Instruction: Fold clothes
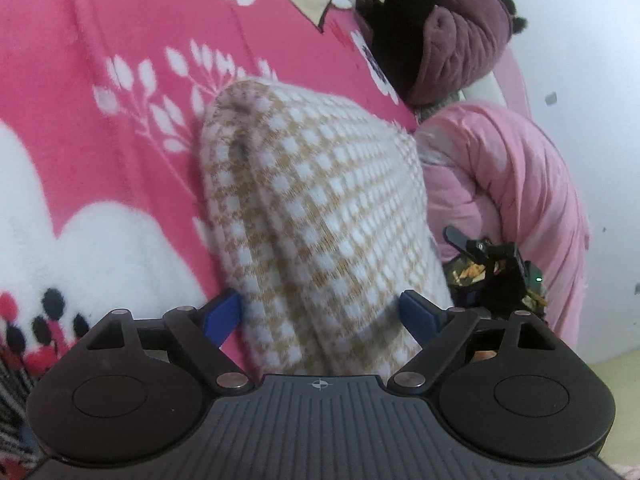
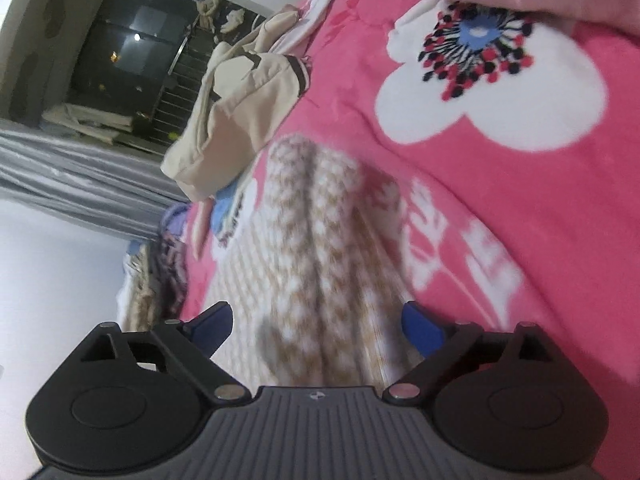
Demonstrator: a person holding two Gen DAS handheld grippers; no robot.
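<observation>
I see the tan-and-white checked knit garment (image 1: 316, 216) lying on the pink floral fleece blanket (image 1: 100, 160). My left gripper (image 1: 320, 314) and right gripper (image 2: 318, 326) each gape wide around its bunched near end, holding nothing.

Each claw (image 1: 320, 312) (image 2: 316, 326) has blue fingertip pads (image 1: 222, 314) on black arms, silver pivot screws (image 1: 232, 380), and a ribbed grey body.
</observation>
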